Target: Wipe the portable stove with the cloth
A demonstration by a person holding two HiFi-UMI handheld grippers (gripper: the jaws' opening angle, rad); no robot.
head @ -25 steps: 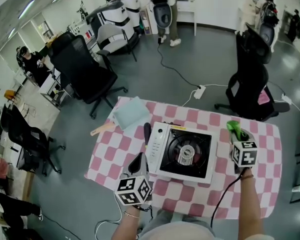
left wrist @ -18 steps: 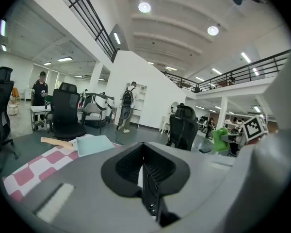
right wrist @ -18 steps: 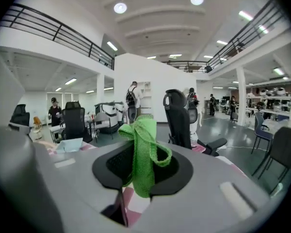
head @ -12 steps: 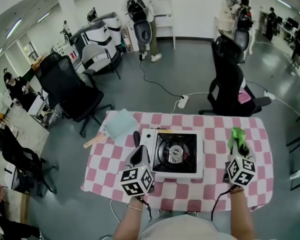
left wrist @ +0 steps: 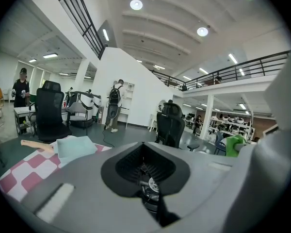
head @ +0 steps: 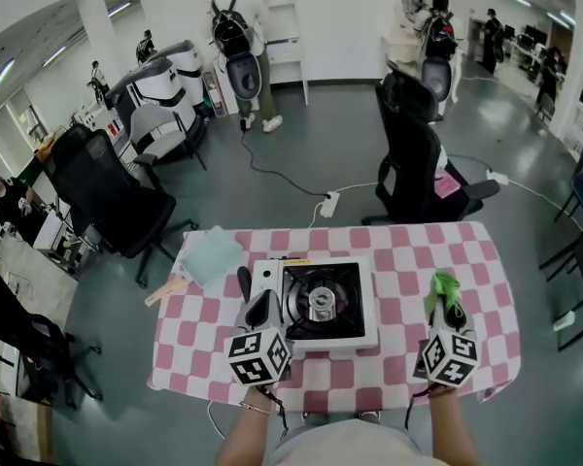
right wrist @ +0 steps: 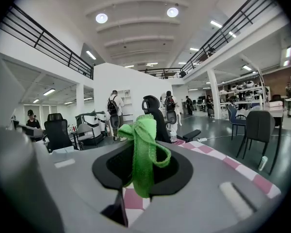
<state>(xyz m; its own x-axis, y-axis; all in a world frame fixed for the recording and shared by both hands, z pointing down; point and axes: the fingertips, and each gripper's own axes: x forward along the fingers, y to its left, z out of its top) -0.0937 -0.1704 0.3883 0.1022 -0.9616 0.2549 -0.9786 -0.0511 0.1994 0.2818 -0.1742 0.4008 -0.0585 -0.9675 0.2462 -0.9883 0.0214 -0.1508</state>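
The right gripper pinches the one green cloth tight between its fingers, above the table's right side. The left gripper, fingers pressed together and empty, hangs just left of the single portable stove at mid-table; one folded pale cloth lies at the far left corner

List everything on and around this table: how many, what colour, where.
pink-and-white checked table: one, centre.
white portable stove with black burner: one, table middle.
light teal folded cloth: one, table's far left corner.
wooden stick: one, tan, table's left edge.
black office chairs: two, floor beyond table.
white power strip: one, floor beyond table.
green mesh cloth: one, above table's right side.
left claw: grey, shut, empty, at stove's left.
right claw: grey, shut on green mesh cloth.
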